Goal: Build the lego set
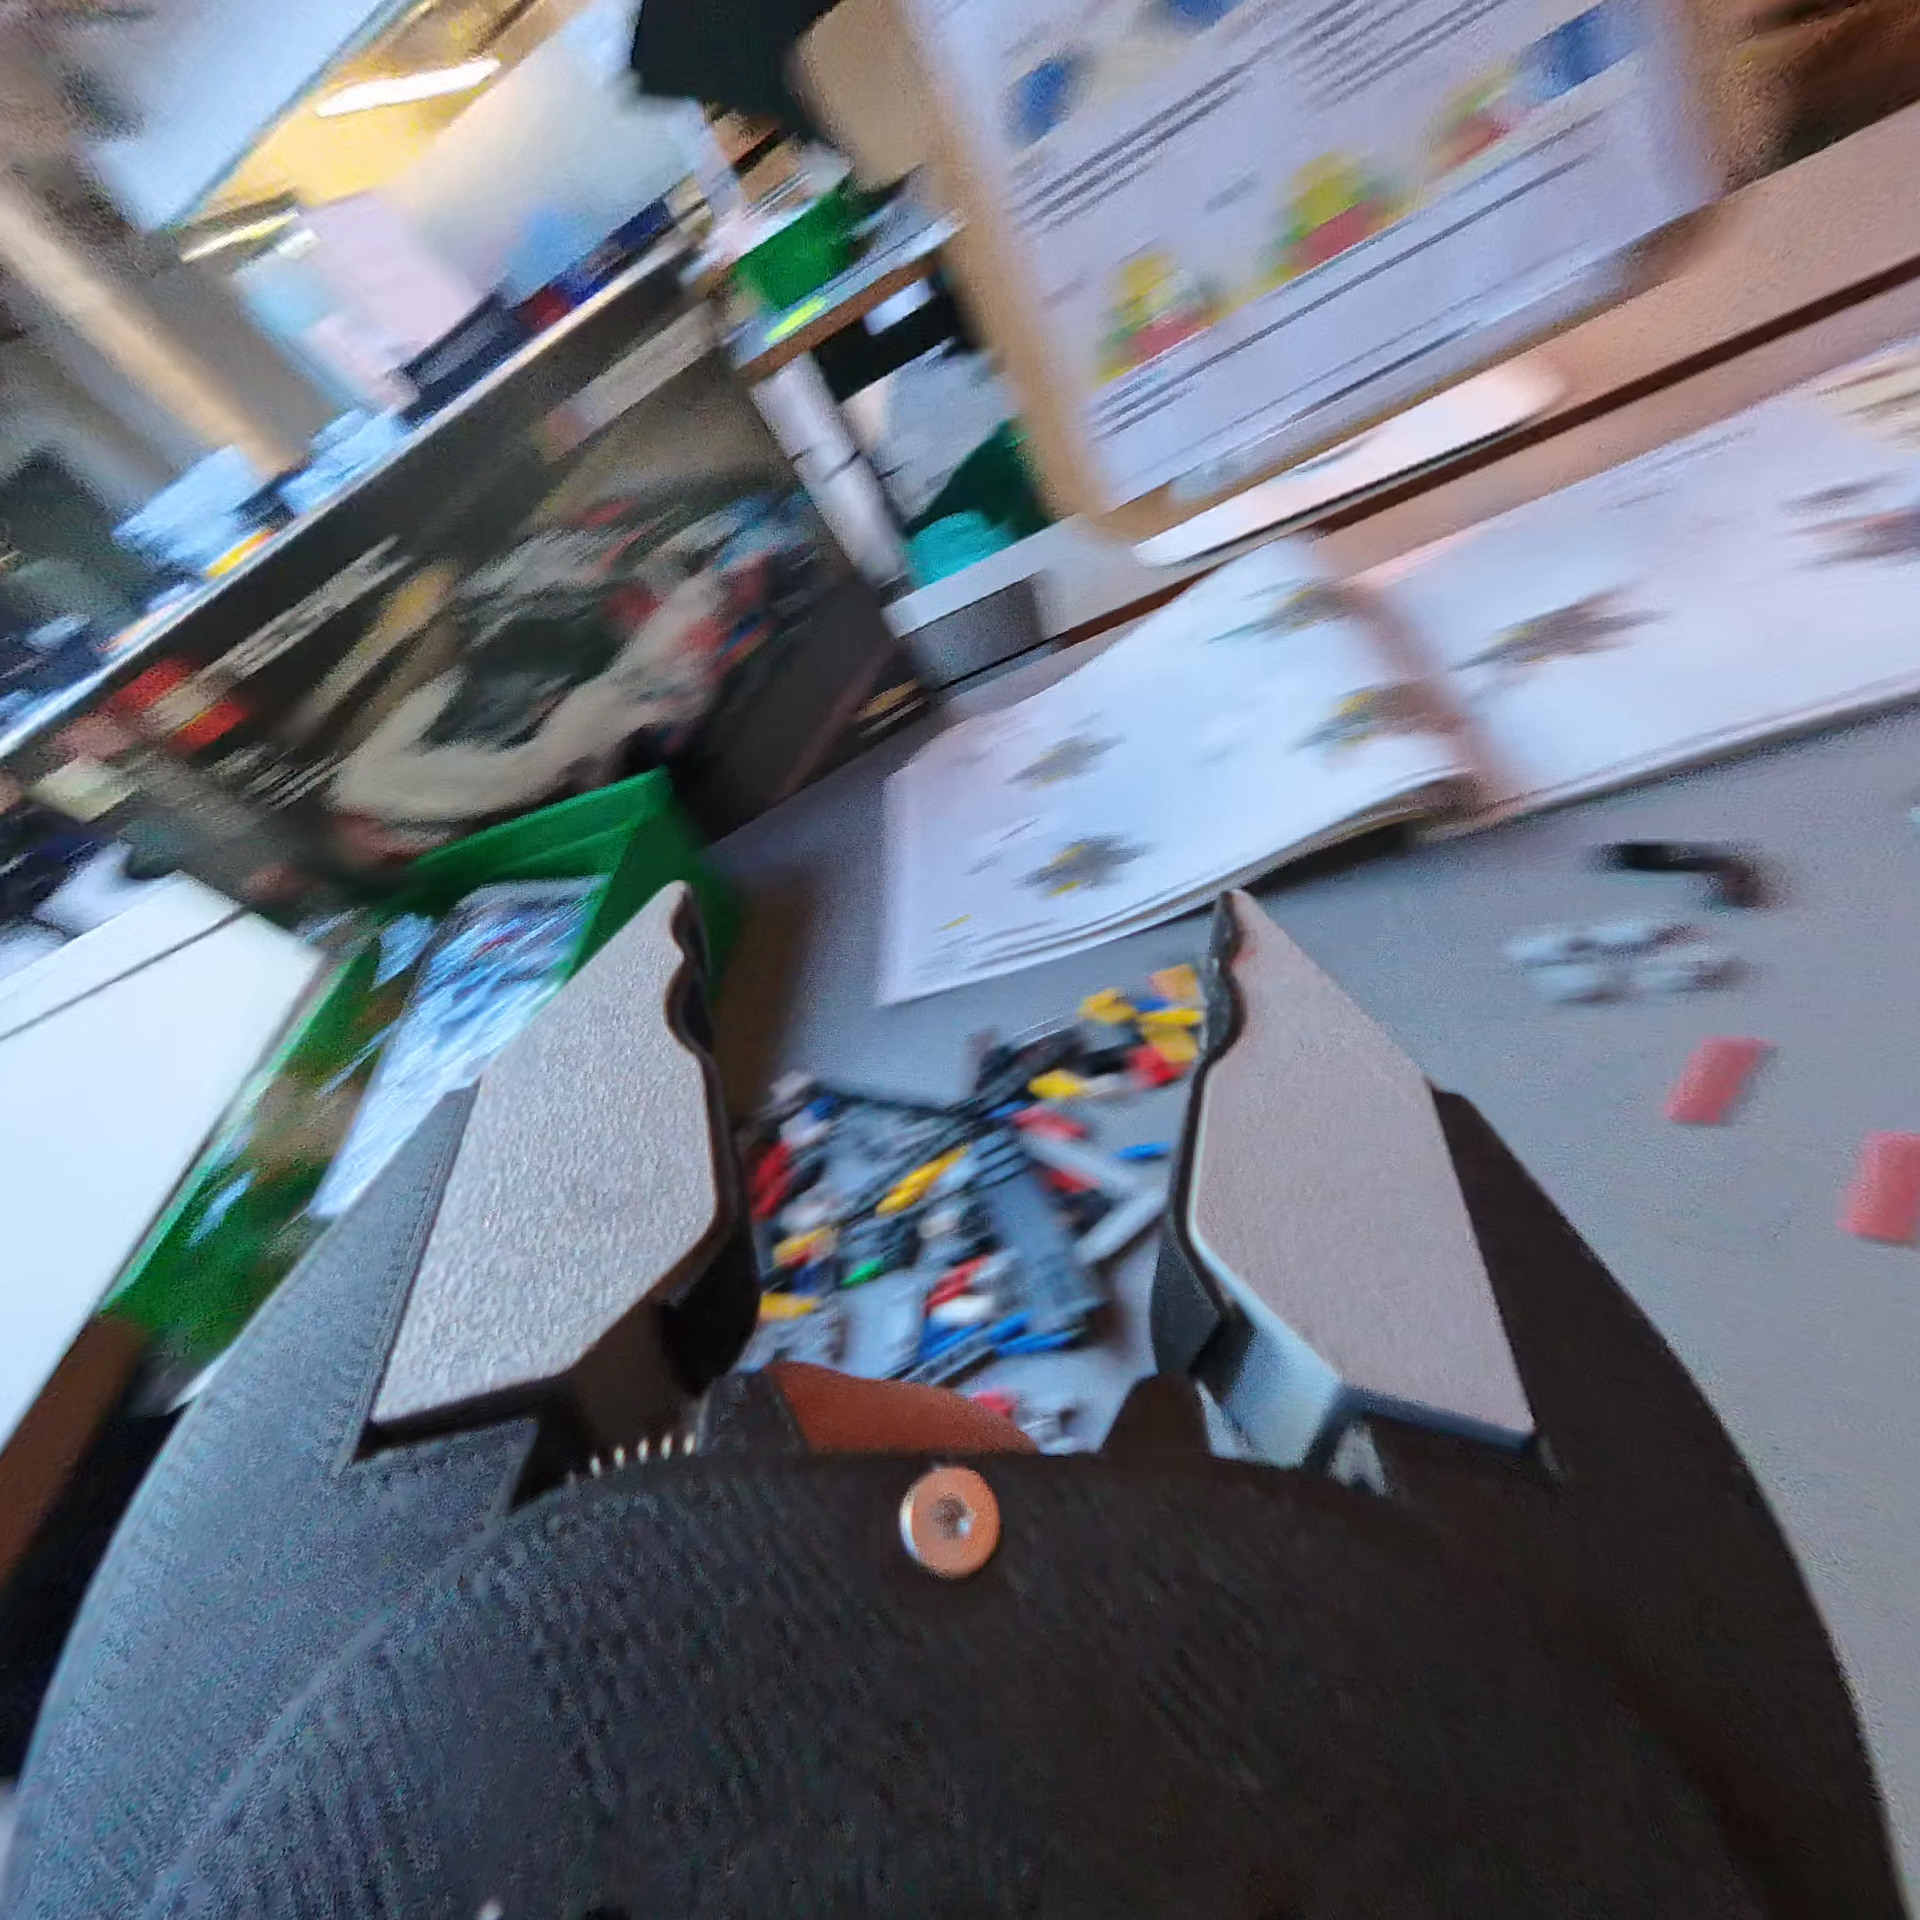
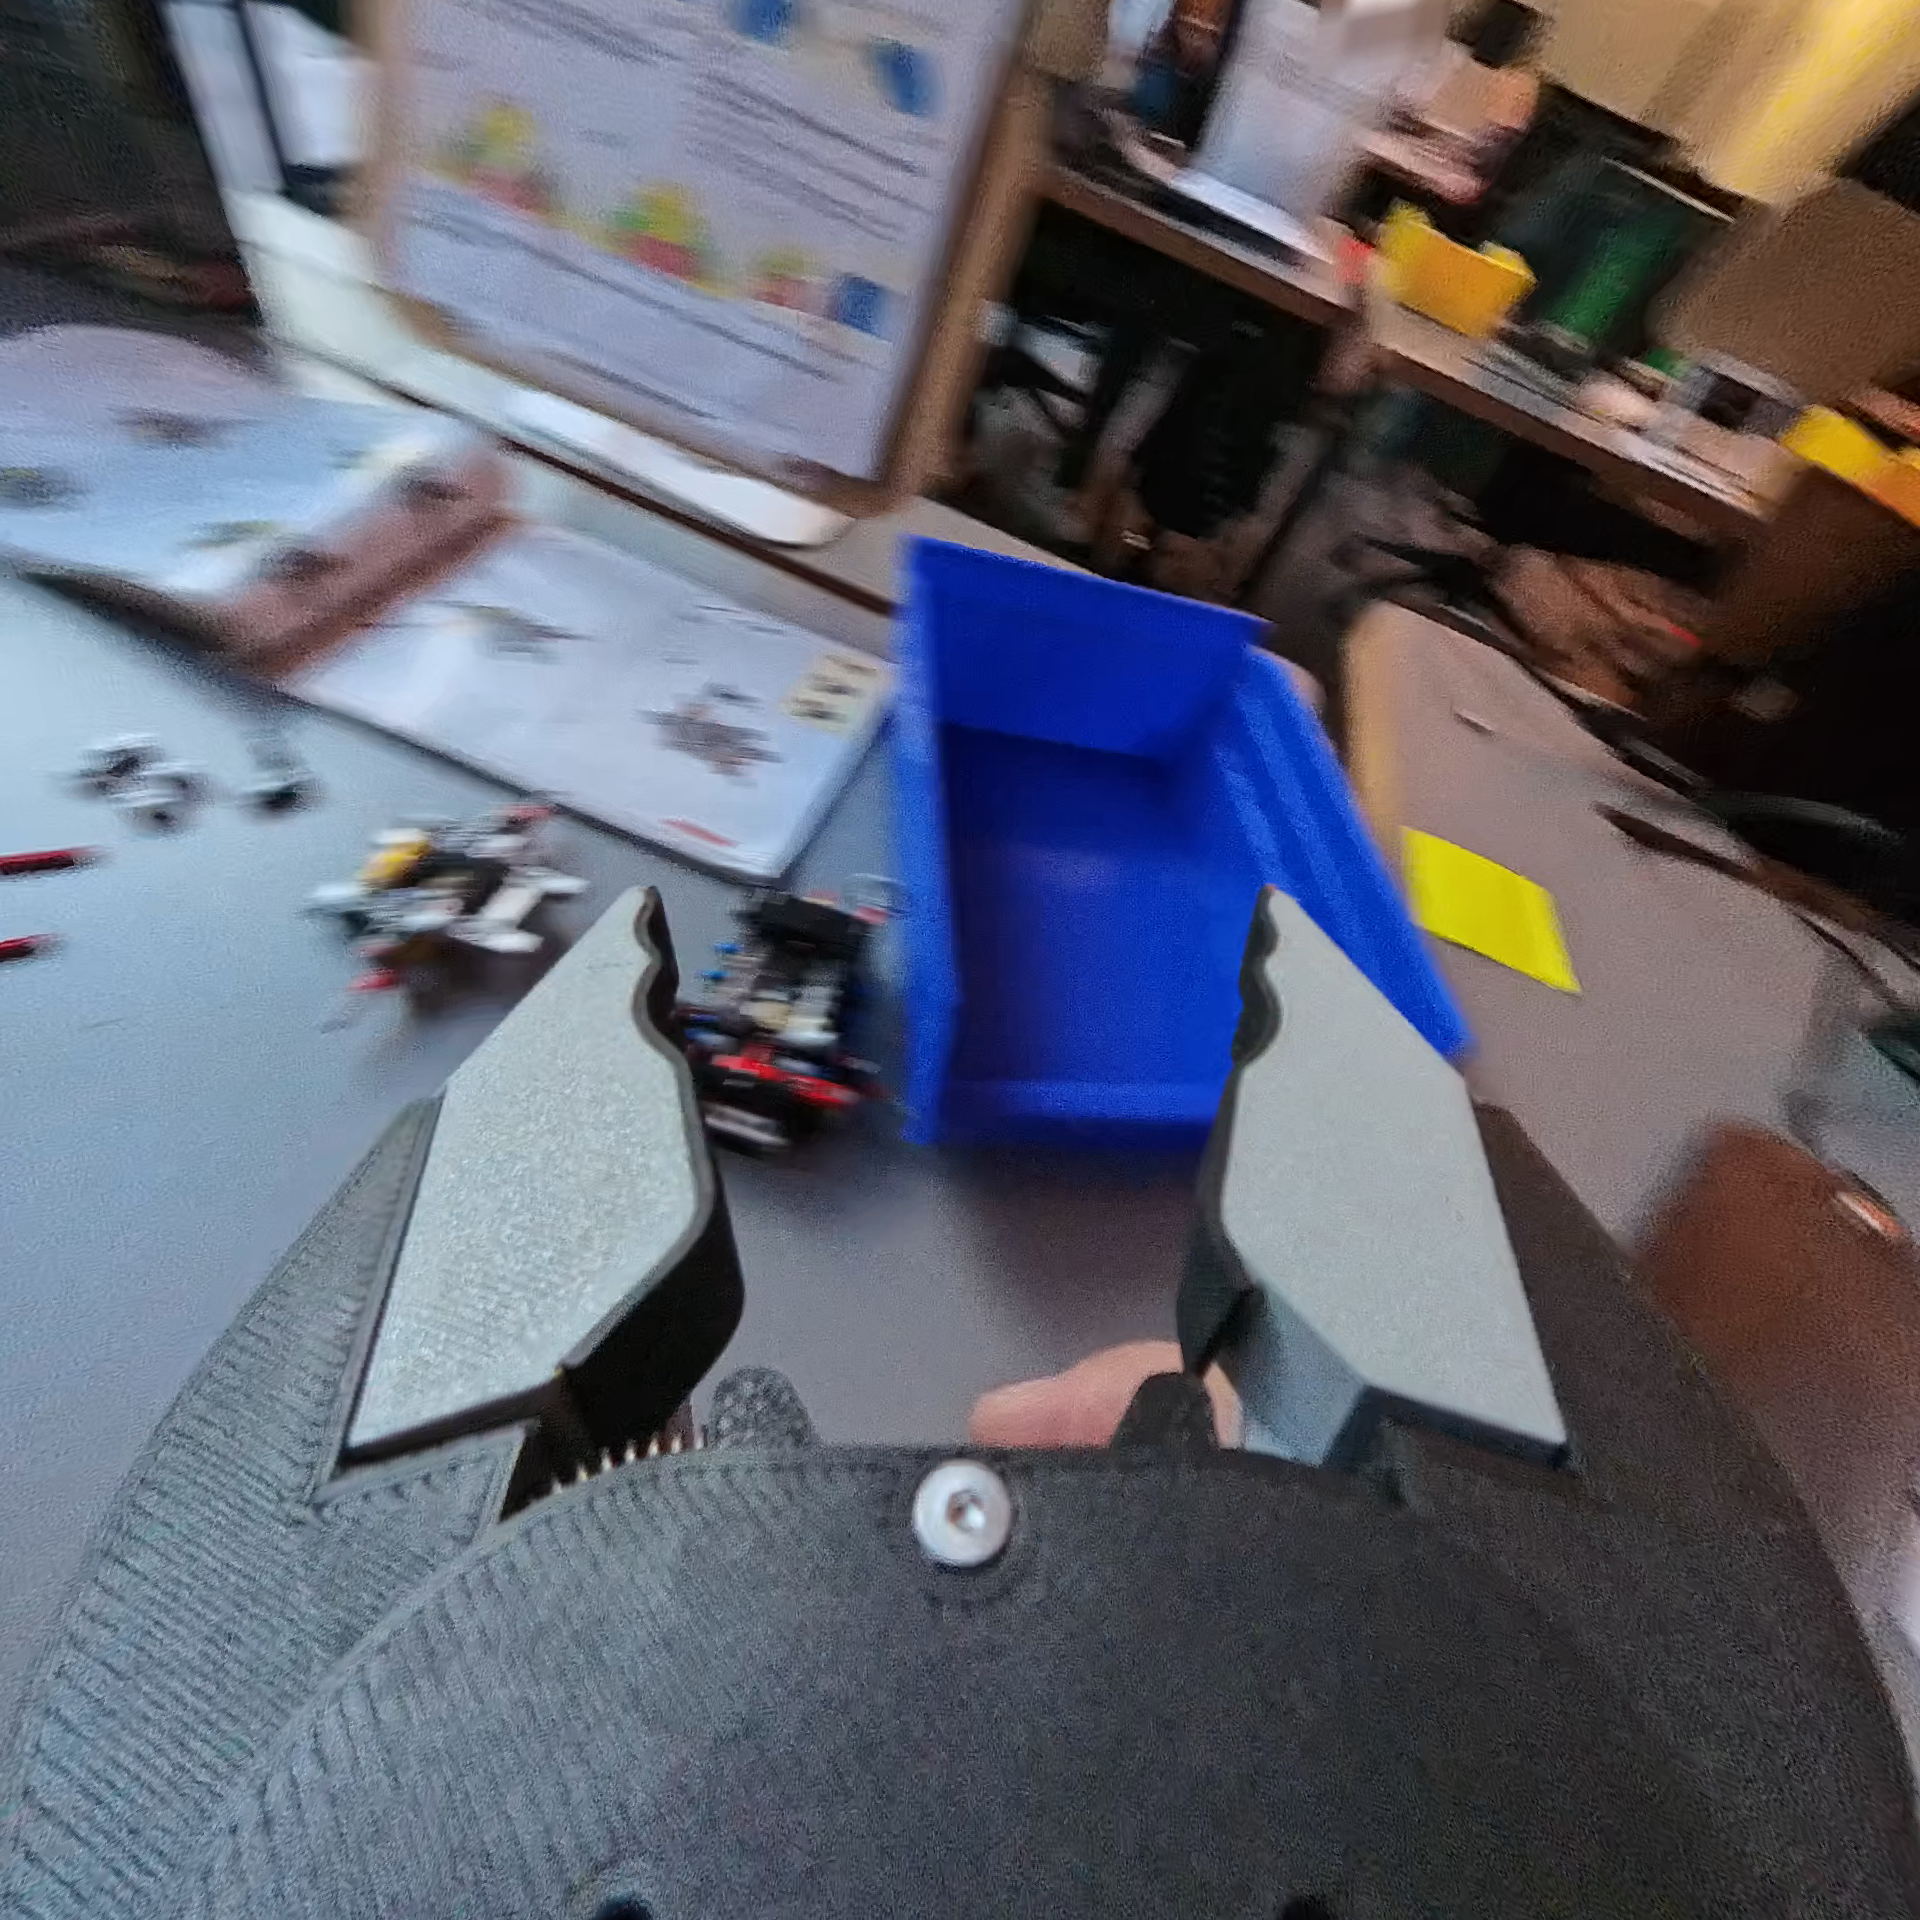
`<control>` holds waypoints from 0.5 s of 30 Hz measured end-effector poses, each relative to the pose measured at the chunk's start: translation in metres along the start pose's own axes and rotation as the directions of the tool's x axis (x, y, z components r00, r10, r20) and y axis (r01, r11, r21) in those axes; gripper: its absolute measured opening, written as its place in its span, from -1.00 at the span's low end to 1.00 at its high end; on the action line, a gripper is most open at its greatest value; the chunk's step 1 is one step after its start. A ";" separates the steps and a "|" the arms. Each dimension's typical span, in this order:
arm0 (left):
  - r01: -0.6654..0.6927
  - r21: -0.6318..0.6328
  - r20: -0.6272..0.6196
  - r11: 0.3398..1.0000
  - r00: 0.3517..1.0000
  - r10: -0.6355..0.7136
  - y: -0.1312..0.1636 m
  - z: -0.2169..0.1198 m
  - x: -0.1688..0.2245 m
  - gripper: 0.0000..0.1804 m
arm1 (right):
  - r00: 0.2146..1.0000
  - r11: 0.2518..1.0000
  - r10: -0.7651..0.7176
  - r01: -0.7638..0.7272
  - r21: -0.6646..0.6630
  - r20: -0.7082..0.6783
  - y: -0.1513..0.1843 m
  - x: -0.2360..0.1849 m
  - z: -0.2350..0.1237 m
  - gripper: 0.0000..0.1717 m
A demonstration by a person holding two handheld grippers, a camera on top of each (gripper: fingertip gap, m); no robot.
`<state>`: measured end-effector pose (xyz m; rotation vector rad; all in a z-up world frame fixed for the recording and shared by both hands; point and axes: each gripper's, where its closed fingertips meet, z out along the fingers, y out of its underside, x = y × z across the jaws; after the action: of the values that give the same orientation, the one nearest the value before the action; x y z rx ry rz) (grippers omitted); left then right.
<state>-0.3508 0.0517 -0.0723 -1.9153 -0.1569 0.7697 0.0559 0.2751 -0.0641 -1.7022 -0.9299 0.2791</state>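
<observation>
While both tongs, left [image 1: 956,935] and right [image 2: 956,914], gape wide and hold nothing, the brick assembly [image 1: 935,1216] on the desk [image 1: 1558,1299] looks light, rigid, fragile; its long beams seem the safest hold.

— Can any writing be read here?

— None. Both views are smeared by blur. The upright board [image 2: 665,208] at twelve o'clock carries dark lines of print and coloured figures, but not a letter resolves.

— And the open booklet [image 1: 1143,790] lying on the surface [image 1: 1558,1351]?

— Only diagrams and tiny marks, too blurred to tell. The same holds for the dark printed box [image 1: 436,644] at ten o'clock in the left wrist view.

— The blue bin [image 2: 1081,883] and the yellow sheet [image 2: 1486,909]?

— No legible marking on either.
</observation>
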 end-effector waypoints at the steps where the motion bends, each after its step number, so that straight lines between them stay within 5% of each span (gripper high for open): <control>1: 0.016 -0.049 0.073 0.999 0.997 -0.012 0.017 0.003 -0.030 0.04 | 0.996 0.999 0.032 -0.033 -0.012 -0.080 0.007 0.031 -0.006 0.21; 4: 0.113 -0.119 0.192 0.987 0.977 -0.089 0.050 -0.001 -0.091 -0.02 | 0.972 0.990 0.138 -0.139 0.010 -0.191 0.019 0.087 -0.030 0.15; 7: 0.166 -0.076 0.167 0.983 0.974 -0.152 0.045 -0.009 -0.096 -0.04 | 0.976 0.981 0.195 -0.191 0.044 -0.100 0.016 0.082 -0.035 0.09; 11: 0.223 -0.054 -0.177 0.973 0.957 -0.229 0.014 -0.001 -0.002 0.00 | 0.966 0.984 0.176 -0.171 -0.039 0.191 0.014 0.000 -0.009 0.08; 15: 0.170 -0.136 -0.574 0.976 0.789 -0.218 -0.002 -0.016 0.140 0.07 | 0.882 0.992 0.092 -0.041 -0.118 0.462 0.019 -0.118 0.010 0.08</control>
<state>-0.2307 0.1002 -0.1276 -2.0833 0.0042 0.0052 -0.0199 0.1983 -0.1162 -1.8013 -1.2556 0.7238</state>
